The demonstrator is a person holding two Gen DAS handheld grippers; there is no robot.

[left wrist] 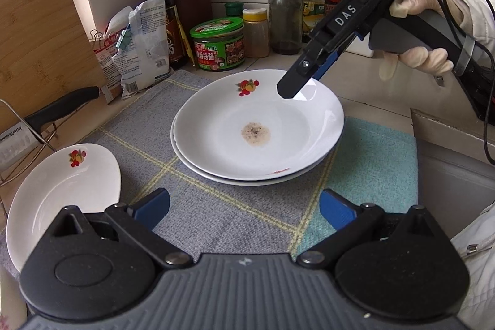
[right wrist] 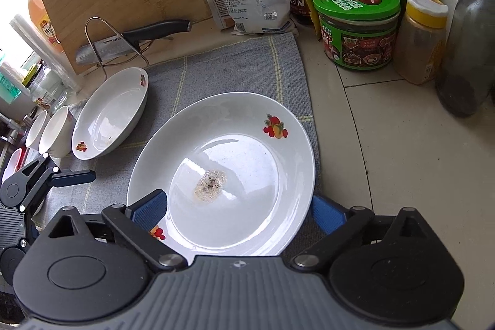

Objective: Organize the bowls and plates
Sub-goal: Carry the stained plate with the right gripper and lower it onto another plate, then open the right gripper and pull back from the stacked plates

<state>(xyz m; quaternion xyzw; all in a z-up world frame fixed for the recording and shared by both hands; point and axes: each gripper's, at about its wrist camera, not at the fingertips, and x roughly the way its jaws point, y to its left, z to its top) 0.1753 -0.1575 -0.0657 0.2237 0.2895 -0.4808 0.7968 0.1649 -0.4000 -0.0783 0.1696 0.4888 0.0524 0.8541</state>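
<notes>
Two white plates with fruit prints are stacked [left wrist: 256,126] in the middle of a grey checked cloth [left wrist: 216,206]; the top plate [right wrist: 222,163] has a brown speckled stain at its centre. A third plate [left wrist: 62,194] [right wrist: 108,113] lies to the left on the cloth. Beyond it stand two small white bowls [right wrist: 55,132]. My right gripper [right wrist: 239,211] [left wrist: 287,90] hangs open over the stack's rim, one finger above the plate's inside and one outside it, neither pad pressing. My left gripper [left wrist: 246,207] is open over bare cloth in front of the stack.
Along the wall stand a green-lidded jar [left wrist: 218,44], a spice shaker [left wrist: 255,33], several bottles [left wrist: 286,14] and clipped bags [left wrist: 139,45]. A knife [right wrist: 136,39] rests on a wire rack before a wooden board [left wrist: 40,33]. A gloved hand [left wrist: 423,57] holds the right gripper.
</notes>
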